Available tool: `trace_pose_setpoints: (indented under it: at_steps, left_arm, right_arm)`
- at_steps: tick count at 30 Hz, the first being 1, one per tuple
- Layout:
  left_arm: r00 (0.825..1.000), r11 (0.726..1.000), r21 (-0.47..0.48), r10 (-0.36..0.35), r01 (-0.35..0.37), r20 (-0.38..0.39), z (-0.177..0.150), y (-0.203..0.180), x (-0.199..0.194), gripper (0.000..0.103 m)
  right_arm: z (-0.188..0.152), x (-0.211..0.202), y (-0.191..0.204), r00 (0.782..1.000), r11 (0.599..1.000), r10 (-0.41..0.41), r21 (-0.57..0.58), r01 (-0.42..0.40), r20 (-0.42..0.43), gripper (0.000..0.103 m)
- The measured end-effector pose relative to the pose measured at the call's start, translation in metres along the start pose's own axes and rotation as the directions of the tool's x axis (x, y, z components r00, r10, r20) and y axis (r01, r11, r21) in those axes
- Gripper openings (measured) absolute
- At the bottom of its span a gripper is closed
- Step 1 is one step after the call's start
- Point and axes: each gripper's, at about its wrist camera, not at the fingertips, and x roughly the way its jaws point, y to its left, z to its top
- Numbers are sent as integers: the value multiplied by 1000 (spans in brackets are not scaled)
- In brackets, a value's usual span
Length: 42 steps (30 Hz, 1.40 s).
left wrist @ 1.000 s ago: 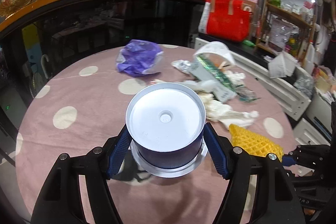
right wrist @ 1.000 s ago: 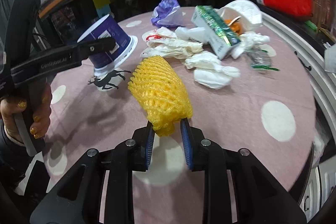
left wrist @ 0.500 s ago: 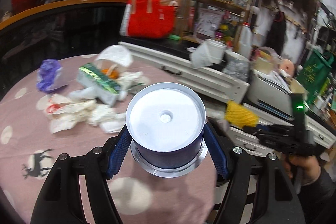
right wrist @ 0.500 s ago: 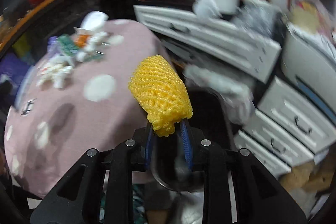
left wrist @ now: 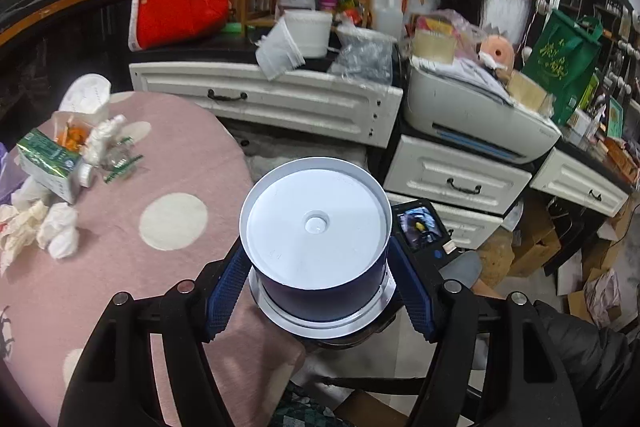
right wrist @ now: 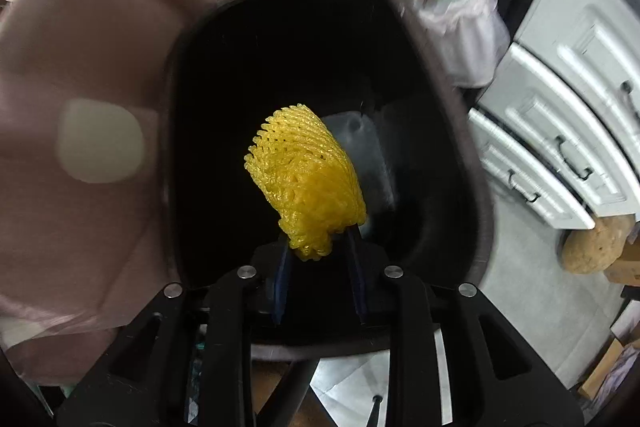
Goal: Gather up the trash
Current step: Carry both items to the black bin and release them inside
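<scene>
Two tools: both loaded.
Left tool [left wrist: 320, 291]: clamped on an upturned blue cup [left wrist: 316, 239], beyond the pink dotted counter [left wrist: 168, 187] edge.
Right tool [right wrist: 318, 267]: jaws just easing apart, yellow foam net [right wrist: 306, 183] between them, seemingly barely gripped, over a black bin [right wrist: 472, 163].
Counter: crumpled tissues [left wrist: 44, 227], green carton [left wrist: 48, 163].

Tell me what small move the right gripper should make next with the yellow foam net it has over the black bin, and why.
Probably finish opening the jaws and let go. The right gripper points down into the black plastic bin, and the yellow foam fruit net hangs well inside its rim, so it should fall in. The jaws have just been opening, the net's lower end between them.
</scene>
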Motion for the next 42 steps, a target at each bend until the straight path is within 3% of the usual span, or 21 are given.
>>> trace_pose_setpoints:
  at_steps: [4, 11, 19, 25, 35, 42]
  left_arm:
    - [999, 1000, 6, -4, 4, -47, -2, -7, 21, 68]
    - [995, 999, 37, 7, -3, -96, -7, -21, 48, 68]
    - [981, 997, 78, 30, -16, -189, -16, -37, 97, 68]
    - [958, 995, 95, 36, -10, -284, -23, -48, 143, 68]
    - [892, 998, 54, 47, -25, -449, -41, -42, 207, 68]
    - [878, 998, 55, 65, -44, -474, -47, -40, 220, 69]
  right_arm:
    - [-7, 7, -2, 1000, 1000, 11, 21, -11, 18, 64]
    - [-19, -49, -15, 984, 999, -10, 37, 3, 175, 65]
    - [-50, -114, -60, 938, 984, -117, 165, 65, 325, 68]
    - [-72, -142, -79, 916, 968, -166, 237, 80, 365, 68]
    - [-94, -159, -90, 906, 961, -178, 267, 75, 384, 68]
    - [-96, -162, -88, 902, 960, -184, 269, 79, 391, 68]
